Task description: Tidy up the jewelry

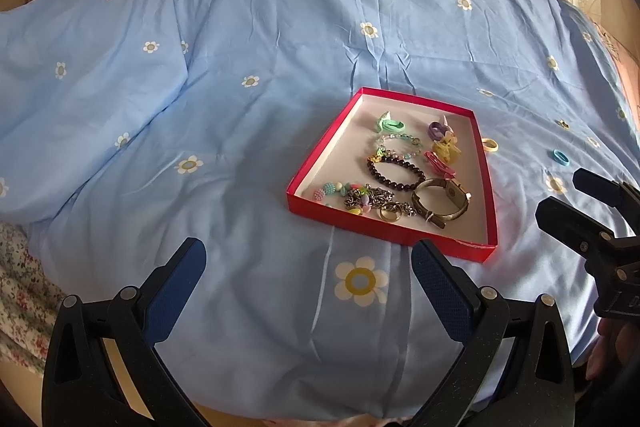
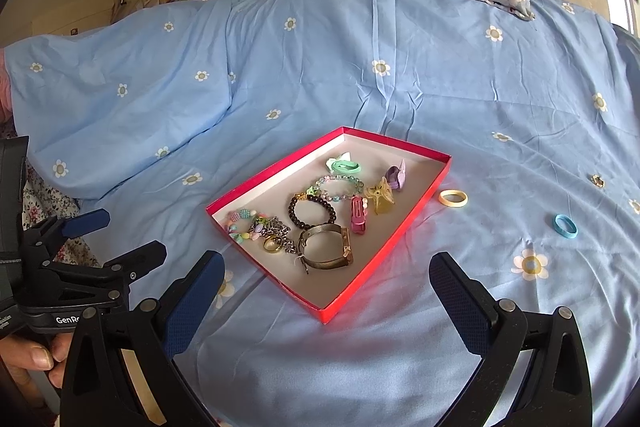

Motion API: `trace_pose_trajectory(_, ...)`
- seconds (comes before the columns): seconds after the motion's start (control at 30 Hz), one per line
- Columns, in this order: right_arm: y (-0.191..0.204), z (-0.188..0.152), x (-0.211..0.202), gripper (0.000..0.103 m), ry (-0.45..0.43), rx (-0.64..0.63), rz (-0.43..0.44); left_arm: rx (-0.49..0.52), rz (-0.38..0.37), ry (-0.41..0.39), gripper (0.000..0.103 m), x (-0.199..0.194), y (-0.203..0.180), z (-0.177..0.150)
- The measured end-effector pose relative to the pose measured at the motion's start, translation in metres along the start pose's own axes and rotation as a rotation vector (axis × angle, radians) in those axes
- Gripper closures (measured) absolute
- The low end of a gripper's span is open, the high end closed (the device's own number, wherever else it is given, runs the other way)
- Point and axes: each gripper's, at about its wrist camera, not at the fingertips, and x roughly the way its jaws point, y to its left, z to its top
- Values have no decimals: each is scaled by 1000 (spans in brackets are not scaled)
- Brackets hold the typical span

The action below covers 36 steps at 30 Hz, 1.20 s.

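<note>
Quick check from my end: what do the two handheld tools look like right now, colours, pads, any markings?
Both match: the left tool and right tool have black plastic scissor-style arms with round silver pivot pins and dark blue textured pads on the fingers. The left one's body carries white lettering starting "GenR". No cables or sleeves visible.

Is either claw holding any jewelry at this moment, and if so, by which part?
Nothing is held. The left claw and right claw are both open and empty above the bedspread, short of the red tray.

red tray [image 2: 372, 259] on blue daisy-print bedspread [image 2: 440, 99]
</note>
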Motion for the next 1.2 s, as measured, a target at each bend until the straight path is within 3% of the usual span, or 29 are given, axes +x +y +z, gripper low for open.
trace_pose_trajectory(1.2,-4,-1,0,0,5,10,-2,15,-12,12,0,6,-6,-1)
